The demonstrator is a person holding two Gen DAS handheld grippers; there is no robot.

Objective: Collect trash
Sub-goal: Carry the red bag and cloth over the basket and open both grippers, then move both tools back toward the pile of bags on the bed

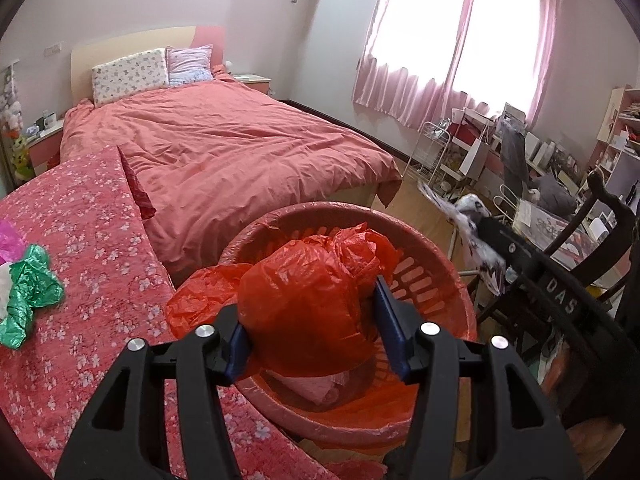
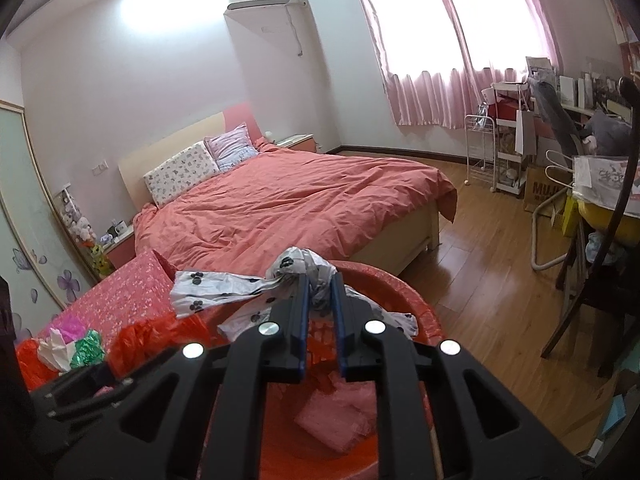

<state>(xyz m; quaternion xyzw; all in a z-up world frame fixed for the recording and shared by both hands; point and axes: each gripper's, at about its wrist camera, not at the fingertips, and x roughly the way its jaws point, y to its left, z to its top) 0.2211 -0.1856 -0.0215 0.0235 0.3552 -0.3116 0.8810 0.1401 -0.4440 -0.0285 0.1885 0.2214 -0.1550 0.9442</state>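
Note:
My left gripper [image 1: 312, 320] is shut on a crumpled red plastic bag [image 1: 304, 292], its blue pads pressing both sides. It hangs over a round red basket [image 1: 436, 276] lined with red plastic, with pink bubble wrap [image 2: 340, 412] in the bottom. My right gripper [image 2: 320, 284] is shut on a white plastic bag with black paw prints [image 2: 224, 286], held above the basket's far rim [image 2: 404, 292]. The same white bag [image 1: 476, 220] shows at the right of the left wrist view. A green bag [image 1: 28, 292], pink wrap [image 1: 8, 240] and white paper [image 2: 52, 344] lie on the red floral cover [image 1: 88, 220].
A bed with a salmon duvet [image 1: 224, 148] stands behind the basket. A dark wooden chair [image 2: 592, 272] and cluttered desk [image 1: 540, 220] are on the right. Wooden floor [image 2: 488, 264] lies between bed and chair. A white wire rack [image 2: 484, 152] stands under the window.

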